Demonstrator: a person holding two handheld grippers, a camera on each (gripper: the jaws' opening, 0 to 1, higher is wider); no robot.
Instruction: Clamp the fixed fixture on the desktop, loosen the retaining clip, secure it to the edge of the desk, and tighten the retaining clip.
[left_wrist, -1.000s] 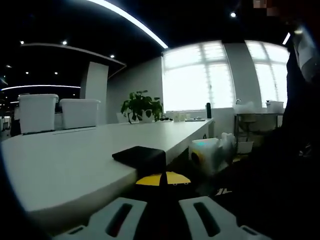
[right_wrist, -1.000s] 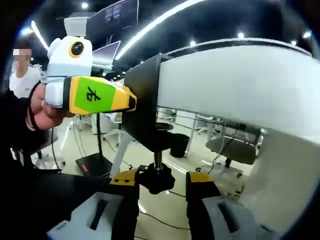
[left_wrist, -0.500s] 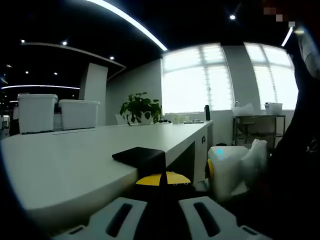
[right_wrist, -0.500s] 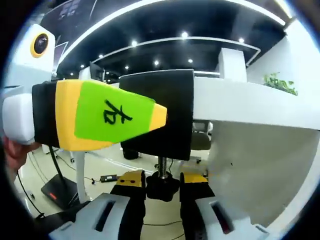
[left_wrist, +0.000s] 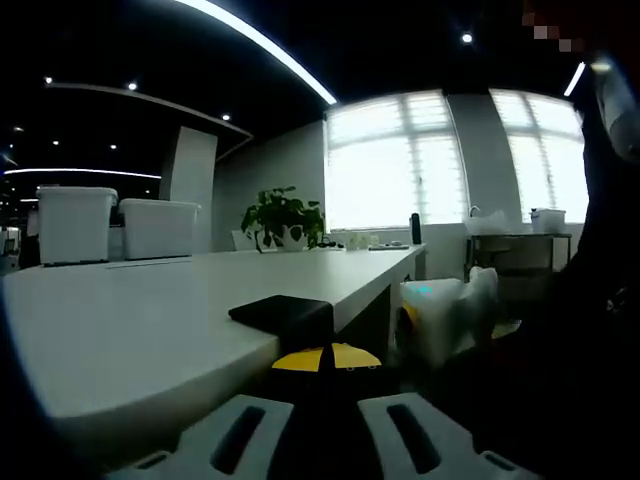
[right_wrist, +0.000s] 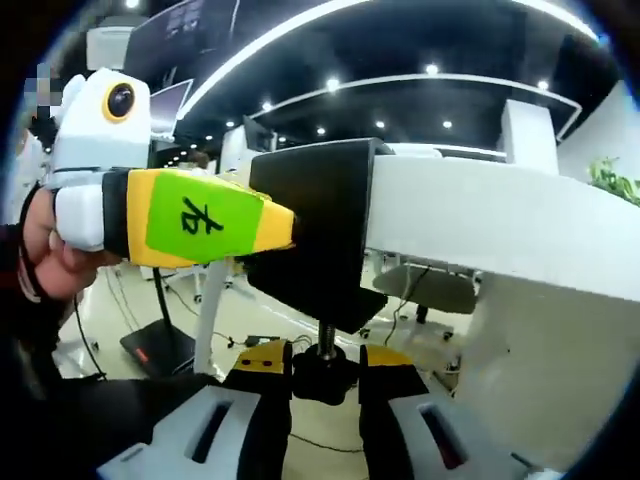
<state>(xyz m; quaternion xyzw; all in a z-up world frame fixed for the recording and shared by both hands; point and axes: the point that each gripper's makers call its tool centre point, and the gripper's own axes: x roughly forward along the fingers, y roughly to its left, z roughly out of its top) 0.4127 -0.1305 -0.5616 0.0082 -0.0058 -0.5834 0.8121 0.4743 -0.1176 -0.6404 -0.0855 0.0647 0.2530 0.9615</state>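
Black clamp (right_wrist: 325, 235) sits hooked over table (right_wrist: 480, 215) edge, top plate flat on tabletop (left_wrist: 282, 312).
Left claw (left_wrist: 322, 362) pinches clamp body, steadying it against edge.
Right claw (right_wrist: 325, 362) comes from below, closed around screw knob (right_wrist: 322, 372), placed for turning.
Judgement: tightening stage, clamp already at its spot.

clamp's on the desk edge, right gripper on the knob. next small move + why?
Probably turn the knob with the right gripper to tighten. The black clamp already straddles the desk edge, the left gripper steadies its side, and screw thread still shows between the knob and the clamp.
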